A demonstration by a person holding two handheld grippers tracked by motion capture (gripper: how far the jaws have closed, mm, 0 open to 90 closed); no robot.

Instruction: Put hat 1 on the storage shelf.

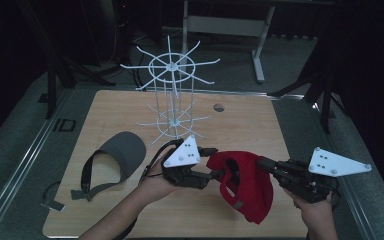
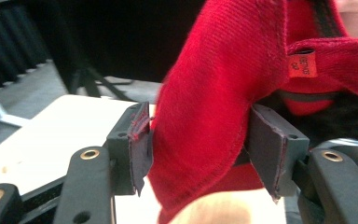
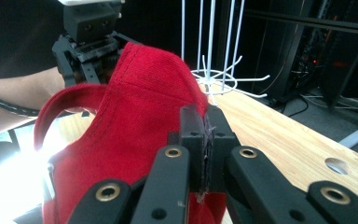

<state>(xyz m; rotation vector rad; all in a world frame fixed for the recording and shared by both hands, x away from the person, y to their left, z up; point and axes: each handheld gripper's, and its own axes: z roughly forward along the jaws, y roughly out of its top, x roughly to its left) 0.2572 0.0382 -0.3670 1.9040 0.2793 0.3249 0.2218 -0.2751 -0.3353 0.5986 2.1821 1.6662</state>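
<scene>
Red cap is held above the table's near edge. Right gripper pinches its fabric; left gripper straddles the brim, jaws apart (presumably for hanging on the white rack).

room: dark | floor: grey carpet | table: light wood
</scene>
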